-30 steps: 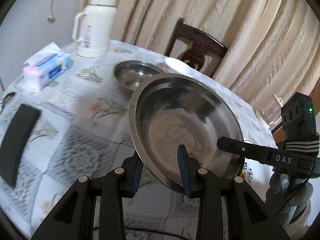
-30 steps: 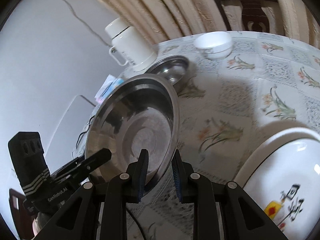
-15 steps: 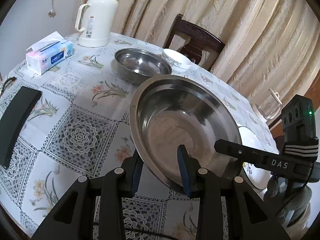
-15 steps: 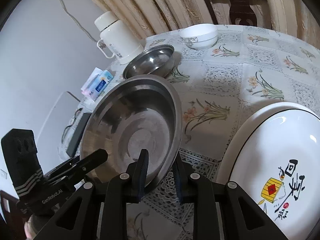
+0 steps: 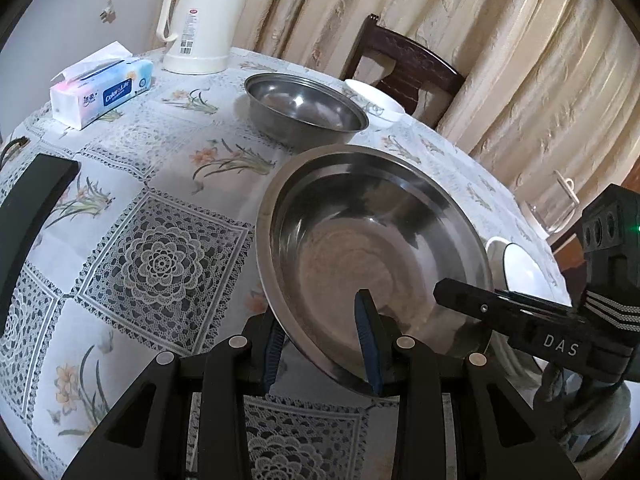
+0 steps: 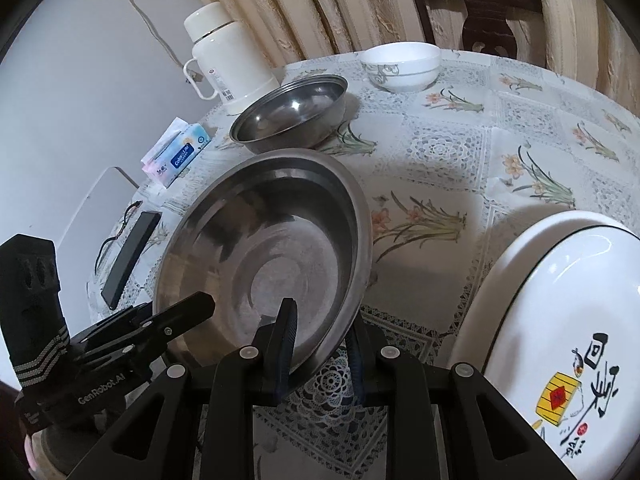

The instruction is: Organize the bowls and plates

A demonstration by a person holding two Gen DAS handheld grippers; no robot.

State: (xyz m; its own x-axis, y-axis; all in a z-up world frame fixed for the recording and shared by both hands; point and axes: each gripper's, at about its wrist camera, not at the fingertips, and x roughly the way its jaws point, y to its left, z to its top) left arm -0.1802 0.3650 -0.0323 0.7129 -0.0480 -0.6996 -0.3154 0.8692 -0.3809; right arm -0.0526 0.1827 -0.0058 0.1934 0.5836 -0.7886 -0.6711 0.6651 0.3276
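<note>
Both grippers, left gripper [image 5: 320, 336] and right gripper [image 6: 320, 344], clamped on rim of big steel basin [image 5: 372, 256], held over tablecloth (tilted). Not yet stacked: smaller steel bowl [image 5: 304, 108], white bowl [image 6: 400, 64], white plate [image 6: 560, 320].

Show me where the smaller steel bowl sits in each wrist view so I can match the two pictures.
Left wrist view: the smaller steel bowl stands on the table above centre, beyond the big steel basin, with the small white bowl to its right.
Right wrist view: it is upper left of centre, again beyond the basin.
Shared landmark: the white thermos, behind and to the left of it in both.
</note>
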